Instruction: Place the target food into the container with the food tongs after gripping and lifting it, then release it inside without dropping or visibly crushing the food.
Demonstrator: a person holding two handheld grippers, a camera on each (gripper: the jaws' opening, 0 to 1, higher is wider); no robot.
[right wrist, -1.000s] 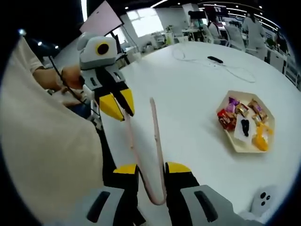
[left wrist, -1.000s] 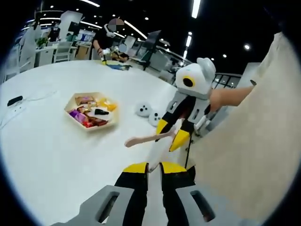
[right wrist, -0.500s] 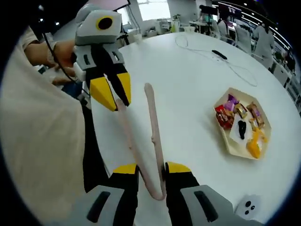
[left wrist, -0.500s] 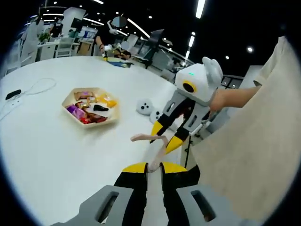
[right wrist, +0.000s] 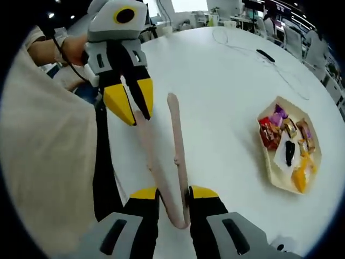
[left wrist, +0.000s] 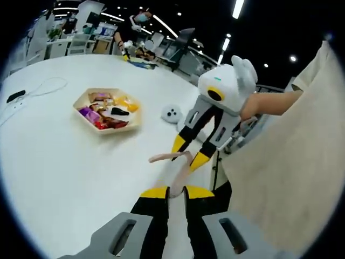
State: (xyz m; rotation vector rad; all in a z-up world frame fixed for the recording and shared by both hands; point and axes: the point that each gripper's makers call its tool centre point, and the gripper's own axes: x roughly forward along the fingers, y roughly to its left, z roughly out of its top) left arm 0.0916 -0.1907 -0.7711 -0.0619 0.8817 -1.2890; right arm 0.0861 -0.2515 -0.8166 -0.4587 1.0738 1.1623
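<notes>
Pink food tongs [right wrist: 173, 135] point away from me, their joined end pinched in my shut right gripper [right wrist: 173, 193]. My left gripper [right wrist: 133, 110] comes in from the upper left, its yellow jaws closed on the tip of the tongs' left arm. In the left gripper view that arm of the tongs [left wrist: 182, 164] runs down into my shut left gripper [left wrist: 176, 192], and the right gripper [left wrist: 188, 152] holds the bend. A hexagonal tray [left wrist: 81, 101] of wrapped snacks lies far off on the white table; in the right gripper view the tray [right wrist: 271, 171] is at right.
A white round device [left wrist: 173, 113] lies beyond the tray. A cable [right wrist: 242, 51] and a black remote [left wrist: 16, 97] lie on the table's far side. The person's beige clothing [left wrist: 291, 167] is close beside the grippers at the table edge.
Both grippers keep their hold on the tongs. The views have swung a little, so the tray sits farther to the right in the right gripper view.
</notes>
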